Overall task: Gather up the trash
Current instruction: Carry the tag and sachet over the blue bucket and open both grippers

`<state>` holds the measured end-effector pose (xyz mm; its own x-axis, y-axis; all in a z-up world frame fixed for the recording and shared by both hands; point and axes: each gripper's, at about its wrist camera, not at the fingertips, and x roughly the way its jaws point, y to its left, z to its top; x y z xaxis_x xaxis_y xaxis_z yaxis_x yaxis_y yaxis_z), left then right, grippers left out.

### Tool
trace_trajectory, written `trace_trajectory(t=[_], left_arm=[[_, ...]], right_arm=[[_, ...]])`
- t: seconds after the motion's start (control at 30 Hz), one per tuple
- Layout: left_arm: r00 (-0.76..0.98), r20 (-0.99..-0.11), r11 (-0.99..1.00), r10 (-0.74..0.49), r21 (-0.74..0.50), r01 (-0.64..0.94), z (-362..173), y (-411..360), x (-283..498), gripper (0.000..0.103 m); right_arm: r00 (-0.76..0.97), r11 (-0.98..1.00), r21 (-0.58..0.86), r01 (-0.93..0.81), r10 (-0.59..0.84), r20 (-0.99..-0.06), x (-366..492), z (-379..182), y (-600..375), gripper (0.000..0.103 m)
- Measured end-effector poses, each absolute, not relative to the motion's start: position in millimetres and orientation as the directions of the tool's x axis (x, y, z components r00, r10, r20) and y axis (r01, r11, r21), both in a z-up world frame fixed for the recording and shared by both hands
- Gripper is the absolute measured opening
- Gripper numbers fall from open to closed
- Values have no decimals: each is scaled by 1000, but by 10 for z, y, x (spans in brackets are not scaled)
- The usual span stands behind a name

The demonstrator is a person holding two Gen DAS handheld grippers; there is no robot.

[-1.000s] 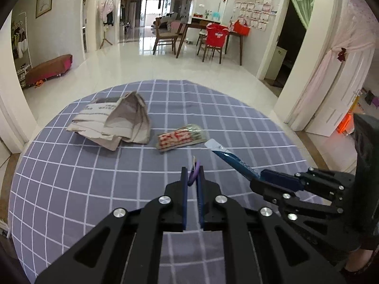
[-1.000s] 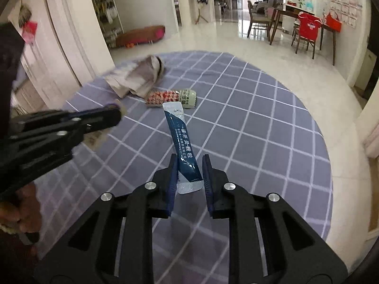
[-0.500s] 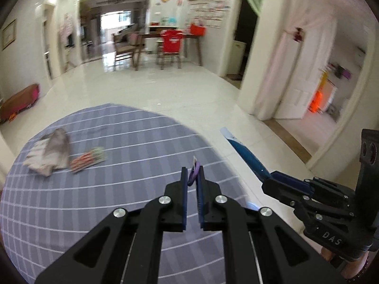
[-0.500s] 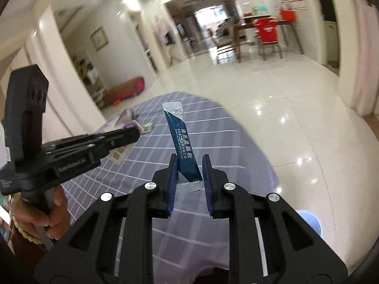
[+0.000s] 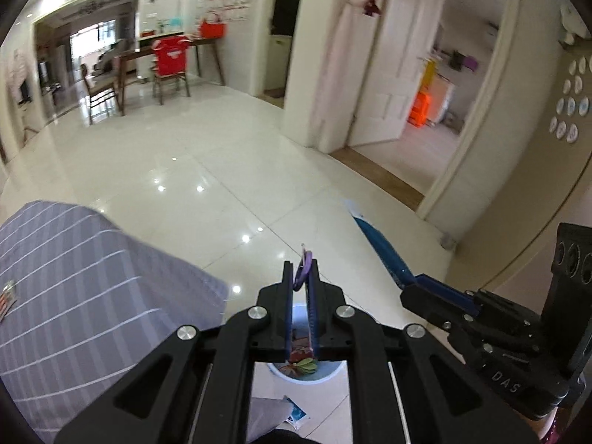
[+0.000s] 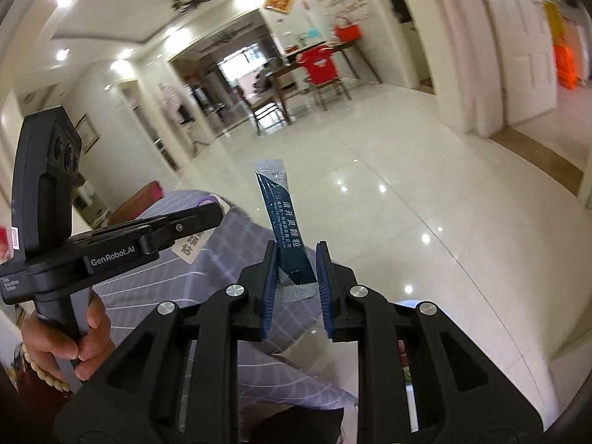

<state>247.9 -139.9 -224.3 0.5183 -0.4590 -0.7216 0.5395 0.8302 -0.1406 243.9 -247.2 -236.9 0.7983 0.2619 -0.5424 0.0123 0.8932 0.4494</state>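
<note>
My left gripper (image 5: 300,272) is shut on a thin purple wrapper (image 5: 302,264) and hangs past the table edge, above a pale blue trash bin (image 5: 303,372) on the floor with scraps inside. My right gripper (image 6: 296,270) is shut on a long dark blue sachet (image 6: 283,225), which sticks up out of the jaws. In the left wrist view the right gripper (image 5: 409,288) and the sachet (image 5: 377,246) are at the right. In the right wrist view the left gripper (image 6: 211,214) is at the left, held by a hand (image 6: 70,344).
The round table with a purple checked cloth (image 5: 74,277) is at the left; a red-and-white wrapper (image 5: 5,298) lies at its far left edge. A scrap of paper (image 5: 296,412) lies on the glossy tile floor (image 5: 222,170) beside the bin. Doorways stand to the right.
Both grippers have swung right, away from the table, with their trash still held. The table has slid to the left of view and the trash bin has come into sight below the left gripper.
</note>
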Motion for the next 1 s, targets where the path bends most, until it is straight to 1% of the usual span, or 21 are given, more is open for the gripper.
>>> trace_trajectory(t=[0.03, 0.1, 0.13, 0.17, 0.2, 0.37, 0.57, 0.77, 1.0], left_arm=[[507, -727, 825, -462, -142, 548, -2284, -1493, 2501, 7], [497, -735, 819, -461, -138, 556, -2354, -1614, 2534, 7], [489, -741, 817, -460, -138, 560, -2400, -1671, 2560, 7], [483, -747, 816, -458, -138, 561, -2433, -1714, 2576, 7], [475, -755, 817, -452, -136, 560, -2485, -1763, 2599, 7], [447, -782, 814, -434, -128, 566, -2671, -1887, 2639, 7], [422, -802, 804, -422, -116, 584, -2808, -1932, 2610, 7], [408, -811, 791, -420, -107, 602, -2859, -2054, 2548, 7], [397, -811, 776, -429, -105, 623, -2899, -2177, 2523, 7]], right_arm=[[797, 891, 454, 22, 259, -546, 2445, -2401, -2521, 21], [791, 880, 471, 57, 248, -559, 2484, -2508, -2647, 26], [785, 877, 475, 79, 239, -572, 2507, -2570, -2714, 34], [784, 876, 472, 103, 221, -581, 2529, -2608, -2765, 63], [782, 876, 466, 127, 201, -590, 2535, -2660, -2803, 68], [770, 857, 496, 141, 220, -599, 2473, -2810, -2928, 68], [776, 843, 514, 162, 213, -594, 2400, -2821, -2981, 68], [795, 832, 523, 187, 185, -578, 2261, -2799, -3079, 68], [828, 820, 524, 232, 117, -549, 2060, -2765, -3164, 68]])
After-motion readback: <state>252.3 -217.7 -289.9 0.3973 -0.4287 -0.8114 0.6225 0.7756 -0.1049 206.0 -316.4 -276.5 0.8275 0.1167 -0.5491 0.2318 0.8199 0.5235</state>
